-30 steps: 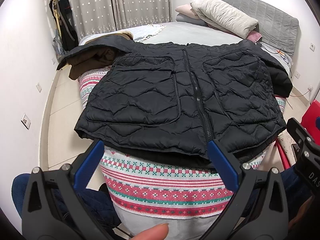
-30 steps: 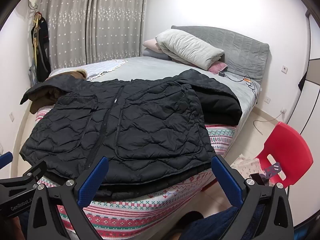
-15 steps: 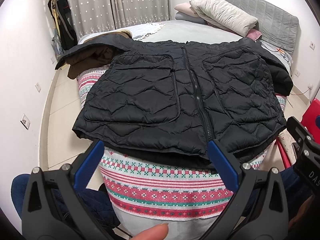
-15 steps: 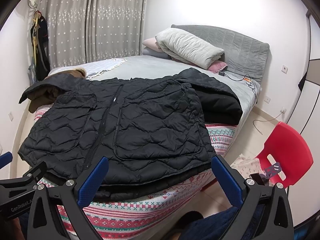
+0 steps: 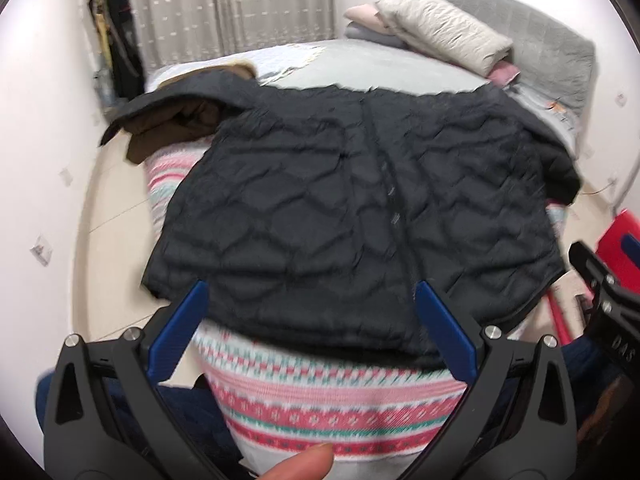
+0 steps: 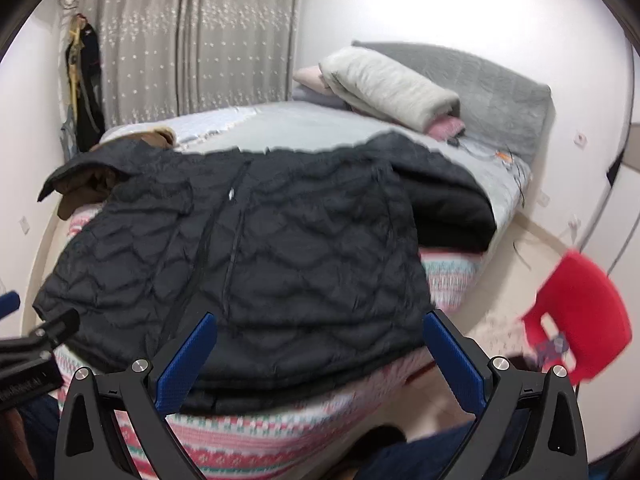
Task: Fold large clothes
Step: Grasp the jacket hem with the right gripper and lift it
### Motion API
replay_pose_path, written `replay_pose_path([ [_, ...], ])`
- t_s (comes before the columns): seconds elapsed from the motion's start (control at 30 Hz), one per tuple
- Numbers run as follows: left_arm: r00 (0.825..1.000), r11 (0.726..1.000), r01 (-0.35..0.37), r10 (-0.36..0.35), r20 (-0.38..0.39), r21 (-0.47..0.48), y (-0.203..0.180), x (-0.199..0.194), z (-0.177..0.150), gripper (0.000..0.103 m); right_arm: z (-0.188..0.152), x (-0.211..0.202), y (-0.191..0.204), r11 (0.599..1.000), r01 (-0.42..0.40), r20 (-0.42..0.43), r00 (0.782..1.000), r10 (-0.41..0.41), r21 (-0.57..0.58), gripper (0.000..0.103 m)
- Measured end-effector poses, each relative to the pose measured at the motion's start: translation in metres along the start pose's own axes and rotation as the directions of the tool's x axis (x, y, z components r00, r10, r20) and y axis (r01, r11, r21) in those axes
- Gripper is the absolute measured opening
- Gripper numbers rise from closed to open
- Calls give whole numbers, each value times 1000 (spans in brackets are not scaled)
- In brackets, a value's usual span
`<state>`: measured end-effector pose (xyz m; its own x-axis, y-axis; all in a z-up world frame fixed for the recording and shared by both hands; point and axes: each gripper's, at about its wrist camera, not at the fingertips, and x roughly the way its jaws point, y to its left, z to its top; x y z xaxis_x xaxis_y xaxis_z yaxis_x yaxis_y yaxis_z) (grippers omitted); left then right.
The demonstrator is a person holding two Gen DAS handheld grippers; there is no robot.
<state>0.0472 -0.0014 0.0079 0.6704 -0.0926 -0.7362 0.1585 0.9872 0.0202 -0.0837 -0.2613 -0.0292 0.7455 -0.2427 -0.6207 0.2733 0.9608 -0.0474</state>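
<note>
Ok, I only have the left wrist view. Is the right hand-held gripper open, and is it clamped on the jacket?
Observer: The right hand-held gripper is open. Its blue fingers are spread wide over the hem of the black jacket, with nothing clamped.
Operator: What's the red thing at my right edge?
Observer: It's a red chair with a cut-out in its back. It stands on the floor, apart from the bed.
Operator: Where's the jacket's sleeve on that side?
Observer: The sleeve lies bunched in a thick black fold on the grey sheet by the bed's edge.
</note>
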Motion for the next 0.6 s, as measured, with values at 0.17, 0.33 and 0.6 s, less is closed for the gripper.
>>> replay_pose_path([
  [0.17, 996, 998, 52, -48, 79, -44, 22, -17, 71, 103, 65, -37, -45, 999, 9, 222, 975, -18, 45, 103],
  [0.33, 975, 988, 125, -107, 193, -85, 41, -27, 141, 103, 94, -29, -106, 966, -227, 383, 909, 165, 123, 103],
  [0.6, 978, 955, 197, -207, -24, -221, 65, 79, 162, 103, 129, 141, -229, 771, -333, 174, 943, 284, 543, 103],
])
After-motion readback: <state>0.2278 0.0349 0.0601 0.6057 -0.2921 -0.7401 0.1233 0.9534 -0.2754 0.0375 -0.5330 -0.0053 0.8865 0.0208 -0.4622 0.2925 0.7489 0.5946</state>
